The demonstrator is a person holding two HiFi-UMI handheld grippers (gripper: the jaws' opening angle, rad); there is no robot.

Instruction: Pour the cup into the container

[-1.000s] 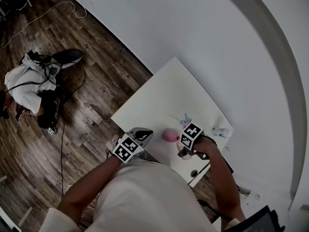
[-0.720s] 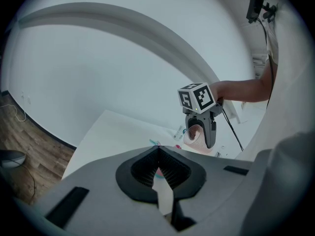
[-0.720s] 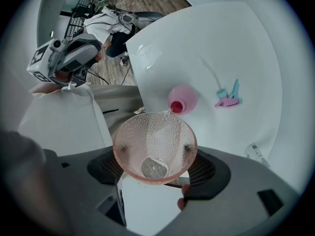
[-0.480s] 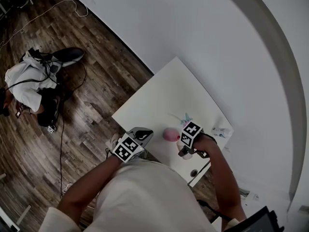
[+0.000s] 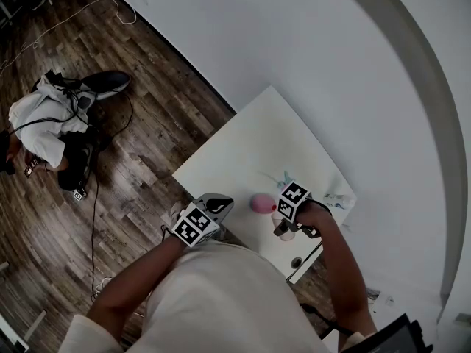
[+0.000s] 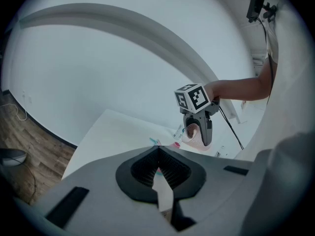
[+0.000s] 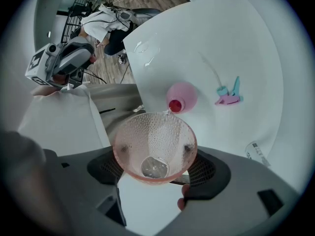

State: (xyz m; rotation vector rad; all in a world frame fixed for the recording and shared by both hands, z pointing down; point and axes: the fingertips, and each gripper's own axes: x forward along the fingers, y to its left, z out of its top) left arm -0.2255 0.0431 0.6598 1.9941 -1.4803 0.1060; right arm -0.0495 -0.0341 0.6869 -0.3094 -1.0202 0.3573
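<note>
The right gripper (image 7: 155,156) is clamped on a translucent pink dimpled plastic cup (image 7: 155,141), one jaw on each side of its wall. The cup is tipped forward so its lip hangs right above the red mouth (image 7: 174,105) of the round pink container (image 7: 181,97). A thin clear thread seems to run from the lip into that mouth, so I judge the pour to be under way. The cup's bottom looks wet and nearly drained, though I cannot tell for sure.

The container stands on the white worktop (image 7: 221,43), close to its near edge. A small turquoise and pink object (image 7: 229,95) lies just beside the container, on its far right side.

The left gripper (image 6: 158,166) has its jaws pressed together with nothing between them. It hovers off the worktop, well apart from the container on its near left side, and does not steady it.

The main risk is a miss. The mouth is narrow and the cup's rim is wide, so a small sideways drift or a steeper tilt could send liquid down the container's shoulder onto the worktop. The container is free-standing near the edge, so a nudge from the cup's lip could tip it. The cup's thin wall may also flex and slip under the jaws.
</note>
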